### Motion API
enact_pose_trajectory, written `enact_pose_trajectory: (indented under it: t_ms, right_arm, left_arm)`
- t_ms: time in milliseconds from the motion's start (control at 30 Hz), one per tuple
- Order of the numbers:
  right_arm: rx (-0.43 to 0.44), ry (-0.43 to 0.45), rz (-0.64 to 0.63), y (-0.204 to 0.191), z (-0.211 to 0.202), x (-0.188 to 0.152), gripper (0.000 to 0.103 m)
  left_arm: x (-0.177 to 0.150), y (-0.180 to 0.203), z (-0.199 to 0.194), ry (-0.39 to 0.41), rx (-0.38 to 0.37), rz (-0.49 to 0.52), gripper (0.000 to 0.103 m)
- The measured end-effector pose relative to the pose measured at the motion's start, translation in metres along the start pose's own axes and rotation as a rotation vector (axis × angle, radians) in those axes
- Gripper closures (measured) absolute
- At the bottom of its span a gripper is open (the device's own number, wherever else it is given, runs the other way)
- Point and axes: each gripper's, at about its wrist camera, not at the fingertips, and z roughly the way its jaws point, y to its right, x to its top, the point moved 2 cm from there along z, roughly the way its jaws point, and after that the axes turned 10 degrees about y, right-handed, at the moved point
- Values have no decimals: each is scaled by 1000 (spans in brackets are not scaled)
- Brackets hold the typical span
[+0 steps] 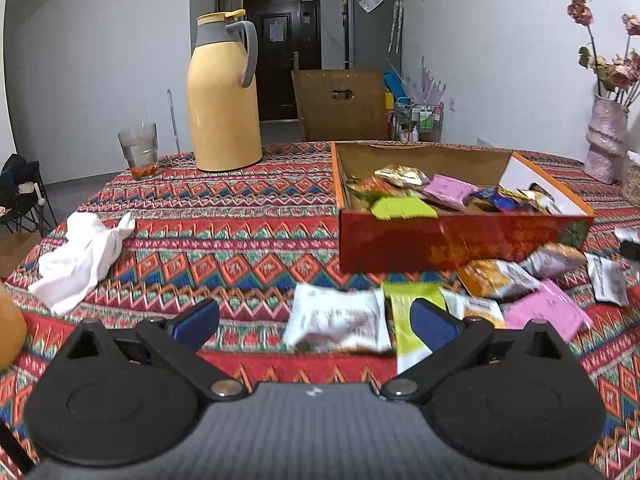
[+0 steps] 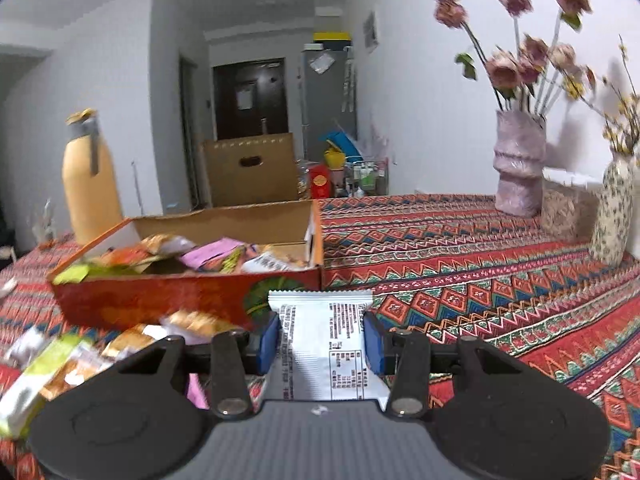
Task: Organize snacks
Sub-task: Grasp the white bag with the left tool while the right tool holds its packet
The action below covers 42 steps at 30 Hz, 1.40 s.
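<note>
An open red cardboard box [image 1: 460,240] [image 2: 160,292] with an orange rim sits on the patterned tablecloth, and several snack packets lie inside it. Loose packets lie in front of it: a white one [image 1: 340,318], a green one [image 1: 408,320], an orange one [image 1: 492,276], a pink one [image 1: 548,310]. My left gripper [image 1: 316,322] is open above the cloth, its blue pads on either side of the white and green packets, not touching them. My right gripper [image 2: 322,340] is shut on a white snack packet [image 2: 324,344], held above the table near the box's right front corner.
A yellow thermos jug [image 1: 222,100] and a glass [image 1: 139,152] stand at the back left; a white cloth [image 1: 80,256] lies on the left. A pink vase with flowers [image 2: 518,168] and a patterned vase [image 2: 614,216] stand at the right. A brown chair [image 1: 340,104] is behind the table.
</note>
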Motion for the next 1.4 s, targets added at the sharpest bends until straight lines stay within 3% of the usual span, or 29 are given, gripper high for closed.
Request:
enact_pose_trajectory:
  t_ms: [333,433,667,733,933,1000,1267,1400]
  right_arm:
    - [-8,-33,64,9,19,-17,59]
    - [-6,-46,71,10,21,-19,59]
    - [-4,-63,60,6,24,-22,59]
    - [-4,-65,60,6,24,-23,59]
    - [-2,-63,55,5,24,-23,59]
    - [-1,-61,52,4,23,-23,59]
    - [-4,-43,39,2,19,-22,59]
    - [1,-31,38,1,17,-22,59]
  left_arm:
    - [-4,3,66,-115,41,-55,0]
    - [-12,3,76,-134,63,-48,0]
    - [-20,5,83,-163,28,-46,1]
    - [-21,7,83,-167,20,-42,7]
    - [-22,14,79,-147,-7,-13,38]
    - [-22,16,77,-137,-22,-10,55]
    - [-21,21,68,-88,-9,15,59]
    - [-18,22,64,-70,-13,17,74]
